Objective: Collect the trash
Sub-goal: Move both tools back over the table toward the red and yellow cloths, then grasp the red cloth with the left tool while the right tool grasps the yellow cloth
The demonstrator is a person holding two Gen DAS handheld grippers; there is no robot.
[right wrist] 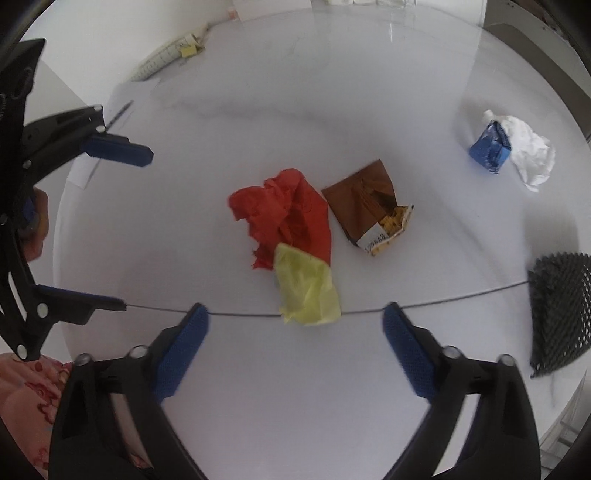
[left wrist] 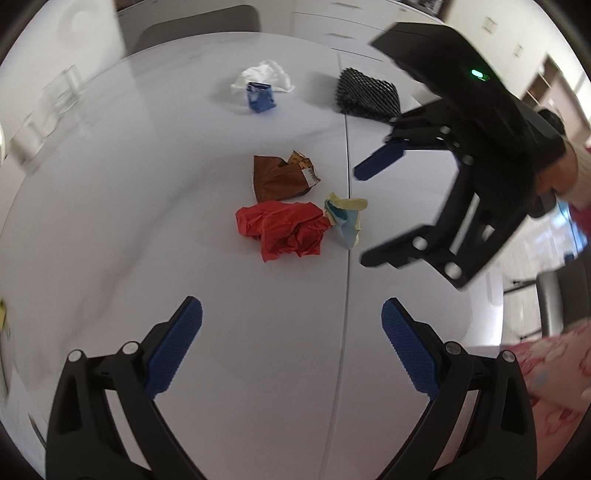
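This looks like a room in a home, probably a dining or living area. A glossy white round table (left wrist: 147, 229) with a thin seam across its top fills both views, and a grey upholstered chair back (left wrist: 192, 22) stands at its far edge. Behind it run white cabinet fronts with slim handles (left wrist: 351, 26). A white wall with a light switch (left wrist: 489, 26) and a wooden-framed doorway (left wrist: 554, 85) show to the right. A white calendar-like sheet (right wrist: 162, 61) lies at the table's edge
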